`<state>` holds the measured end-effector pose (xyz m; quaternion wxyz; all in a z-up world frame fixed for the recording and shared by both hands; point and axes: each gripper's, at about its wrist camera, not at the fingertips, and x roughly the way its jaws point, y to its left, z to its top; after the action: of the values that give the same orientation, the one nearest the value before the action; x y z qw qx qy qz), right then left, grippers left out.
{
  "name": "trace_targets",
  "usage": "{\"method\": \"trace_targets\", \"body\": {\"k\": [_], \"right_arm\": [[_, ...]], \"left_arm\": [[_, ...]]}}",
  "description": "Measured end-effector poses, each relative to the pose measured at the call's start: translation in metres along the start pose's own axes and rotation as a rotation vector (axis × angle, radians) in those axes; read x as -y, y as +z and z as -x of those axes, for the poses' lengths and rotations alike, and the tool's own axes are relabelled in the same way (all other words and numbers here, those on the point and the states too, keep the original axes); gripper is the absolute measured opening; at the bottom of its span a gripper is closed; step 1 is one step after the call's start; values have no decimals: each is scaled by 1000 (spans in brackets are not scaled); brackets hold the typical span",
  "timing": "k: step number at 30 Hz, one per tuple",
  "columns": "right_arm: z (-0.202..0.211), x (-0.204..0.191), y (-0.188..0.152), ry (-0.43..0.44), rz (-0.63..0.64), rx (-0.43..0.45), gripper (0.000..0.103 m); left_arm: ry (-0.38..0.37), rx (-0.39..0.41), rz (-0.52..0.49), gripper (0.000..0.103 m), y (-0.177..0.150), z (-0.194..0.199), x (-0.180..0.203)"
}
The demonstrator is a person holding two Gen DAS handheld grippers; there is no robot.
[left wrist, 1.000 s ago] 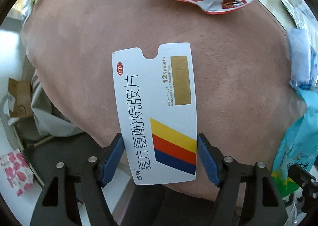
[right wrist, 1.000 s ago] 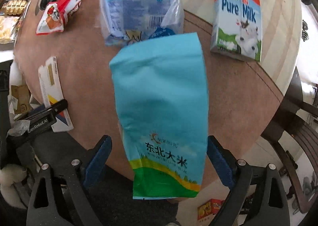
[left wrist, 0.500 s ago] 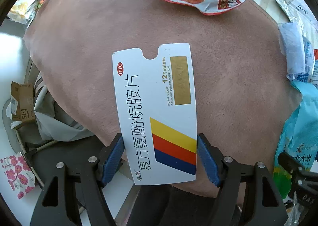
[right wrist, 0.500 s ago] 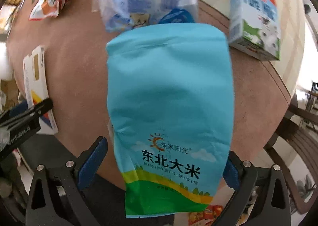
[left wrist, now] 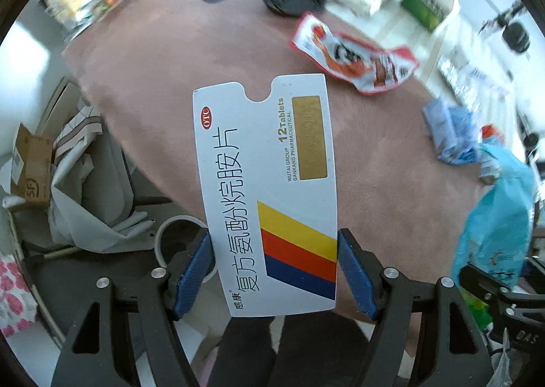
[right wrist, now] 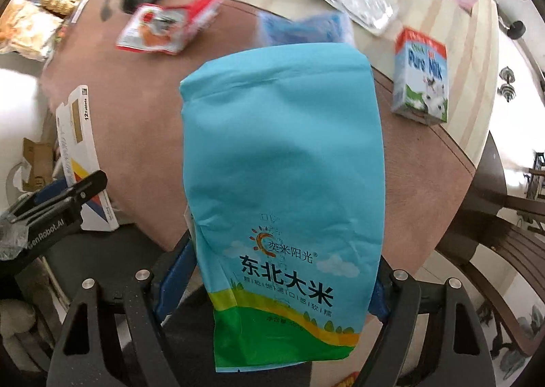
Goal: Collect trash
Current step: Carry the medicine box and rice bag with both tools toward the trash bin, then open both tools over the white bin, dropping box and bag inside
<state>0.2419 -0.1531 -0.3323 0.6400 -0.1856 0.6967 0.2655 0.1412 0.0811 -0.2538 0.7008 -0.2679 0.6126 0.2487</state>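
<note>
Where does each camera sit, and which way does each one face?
Left wrist: on the left gripper, facing down at the medicine box it clamps over the brown mat.
Right wrist: on the right gripper, facing down at the blue rice bag between its closing jaws.
Shared: each view shows the other's load, the red snack wrapper.

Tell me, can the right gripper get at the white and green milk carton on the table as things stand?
Probably not yet. The right gripper is already closed on the big blue rice bag, which fills its jaws and hangs between it and the table. The milk carton stands unobstructed off to the side, but the bag must go first.
</note>
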Motion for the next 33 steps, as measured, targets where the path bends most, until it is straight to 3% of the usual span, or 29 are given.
{"method": "trace_targets", "body": {"k": [6, 7, 11, 18, 24, 27, 29, 31, 33], "right_arm": [[9, -74, -22, 72, 79, 26, 85], [7, -91, -26, 83, 98, 23, 85], [-29, -159, -47, 116, 187, -32, 85], [-180, -244, -75, 138, 297, -186, 85], [-336, -278, -74, 151, 322, -318, 85], [-411, -284, -71, 156, 338, -376, 86], [-456, -288, -72, 160, 356, -421, 86], [-489, -296, -73, 176, 360, -453, 89], [-517, -296, -72, 188, 369, -482, 103]], "left_arm": [[-73, 61, 119, 71, -49, 18, -67], [-78, 60, 146, 71, -63, 10, -70], [-143, 6, 280, 71, -110, -20, -149], [-209, -176, 522, 71, -178, -168, -278], [-251, -289, 648, 71, -206, -296, -334], [-277, -308, 691, 72, -217, -349, -353], [-293, -317, 715, 92, -222, -375, -362], [-290, -315, 742, 97, -227, -388, -371], [-243, -303, 742, 98, -230, -392, -378]]}}
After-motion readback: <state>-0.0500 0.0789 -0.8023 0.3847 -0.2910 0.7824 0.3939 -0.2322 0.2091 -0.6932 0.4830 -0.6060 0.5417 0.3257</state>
